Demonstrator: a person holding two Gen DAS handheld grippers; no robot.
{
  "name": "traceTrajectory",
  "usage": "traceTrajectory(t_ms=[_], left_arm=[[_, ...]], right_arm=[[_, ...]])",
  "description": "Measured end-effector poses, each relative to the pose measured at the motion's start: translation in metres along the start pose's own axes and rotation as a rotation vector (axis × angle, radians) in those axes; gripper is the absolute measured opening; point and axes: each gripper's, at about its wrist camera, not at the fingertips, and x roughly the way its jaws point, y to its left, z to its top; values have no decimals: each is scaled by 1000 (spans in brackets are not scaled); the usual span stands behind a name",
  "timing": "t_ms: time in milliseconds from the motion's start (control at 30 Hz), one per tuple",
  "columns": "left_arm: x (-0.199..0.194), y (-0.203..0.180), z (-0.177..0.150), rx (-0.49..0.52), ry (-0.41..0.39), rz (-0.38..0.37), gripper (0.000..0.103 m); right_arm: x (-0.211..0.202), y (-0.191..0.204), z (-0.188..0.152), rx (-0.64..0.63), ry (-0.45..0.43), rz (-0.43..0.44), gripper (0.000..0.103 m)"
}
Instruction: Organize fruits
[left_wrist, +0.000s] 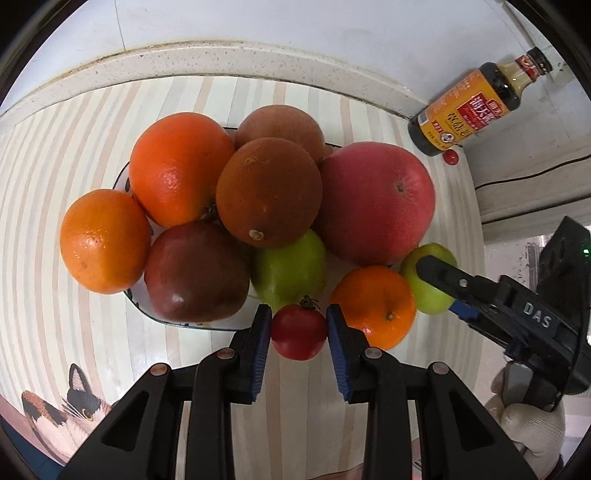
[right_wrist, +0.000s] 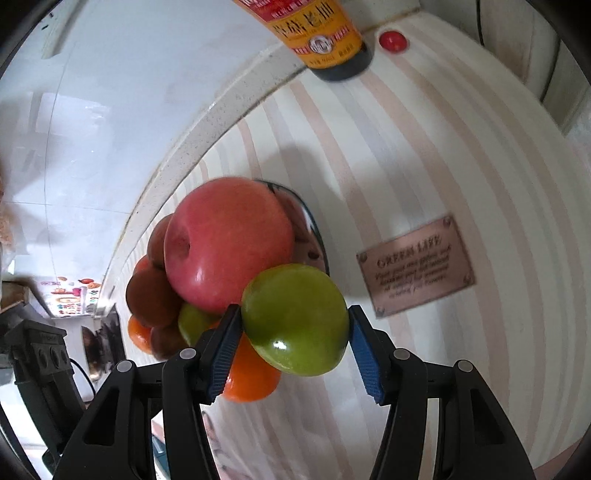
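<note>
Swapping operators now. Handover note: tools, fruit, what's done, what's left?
Left tool: shut on a small red tomato, at the near rim of the plate.
Right tool: shut on a green apple, beside the pile.
Plate: heaped with oranges, a big red apple, a dark red apple, another green apple.
A mandarin lies by the plate edge.
Left: place both held fruits; a cherry tomato sits loose beside the sauce bottle.

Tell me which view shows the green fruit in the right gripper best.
Right wrist view: the green fruit sits whole and close between the right gripper pads. The left wrist view shows it small beside the plate, partly hidden by a finger.
</note>
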Motion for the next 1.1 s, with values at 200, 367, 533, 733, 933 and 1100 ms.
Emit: traceTrajectory(t_ms=[200, 367, 533, 733, 933, 1100], left_arm=[[10, -1, -4, 14, 16, 21, 28], [20, 2, -5, 5, 28, 53, 29], [18, 5, -5, -1, 31, 51, 29], [2, 5, -35, 23, 72, 17, 44], [41, -10, -54, 80, 123, 78, 47], [51, -11, -46, 81, 92, 75, 47]], right_arm=[[5, -1, 2, -12, -3, 7, 61], [2, -10, 0, 28, -11, 48, 63], [1, -9, -1, 29, -17, 54, 63], [-3, 2, -8, -60, -27, -21, 60], [-12, 4, -14, -112, -61, -48, 60], [-21, 0, -14, -114, -74, -53, 60]])
